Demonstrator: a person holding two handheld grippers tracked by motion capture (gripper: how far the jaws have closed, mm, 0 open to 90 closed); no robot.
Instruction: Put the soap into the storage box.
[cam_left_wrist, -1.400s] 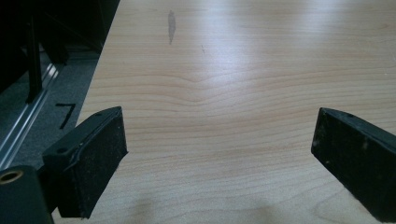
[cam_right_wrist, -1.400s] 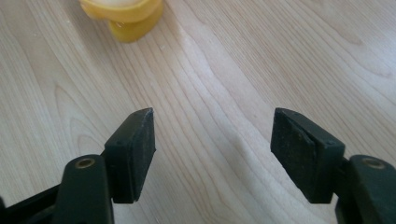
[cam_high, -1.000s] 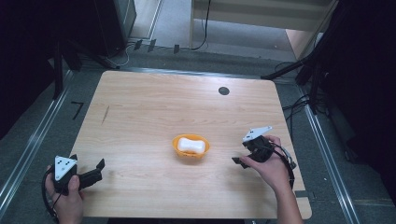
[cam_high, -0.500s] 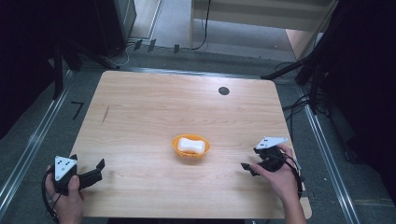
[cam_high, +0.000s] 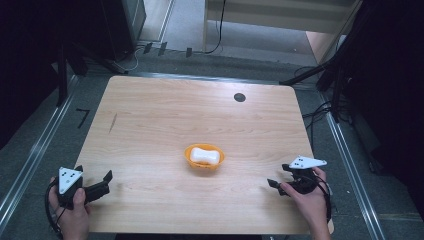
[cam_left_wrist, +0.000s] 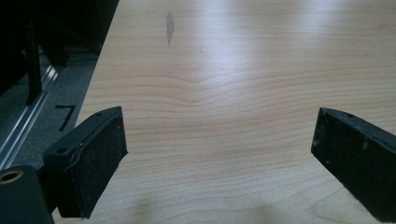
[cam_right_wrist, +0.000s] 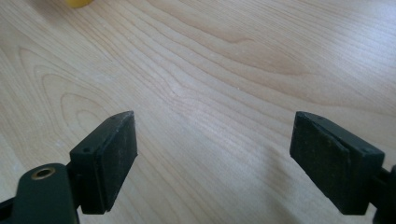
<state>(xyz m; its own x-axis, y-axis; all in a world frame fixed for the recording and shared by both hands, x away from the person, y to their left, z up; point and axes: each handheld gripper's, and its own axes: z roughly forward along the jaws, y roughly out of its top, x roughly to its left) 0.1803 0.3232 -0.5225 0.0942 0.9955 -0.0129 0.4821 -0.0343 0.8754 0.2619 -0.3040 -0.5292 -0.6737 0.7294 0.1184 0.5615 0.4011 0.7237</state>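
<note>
An orange bowl (cam_high: 204, 168) sits near the middle of the wooden table (cam_high: 165, 120) with a white lump (cam_high: 205, 156) inside it. At the table's near left corner a hand holds my left gripper (cam_high: 93, 172), open over bare wood (cam_left_wrist: 219, 149) with nothing between its fingers. My right gripper (cam_high: 278, 175) is low at the near right, held in the other hand and pointing left toward the bowl. Its jaws have just been opening and stand wide apart over bare wood (cam_right_wrist: 215, 154). A sliver of the bowl (cam_right_wrist: 79, 3) shows at the top left of the right gripper view.
A small black round hole (cam_high: 239, 97) lies near the table's far edge. A dark streak (cam_high: 113, 122) marks the wood at the left. Metal rails, cables and dark stands surround the table on the floor.
The right hand has drawn back from beside the bowl toward the near right corner and sunk lower. The left hand, the bowl and the white lump have stayed where they were.
</note>
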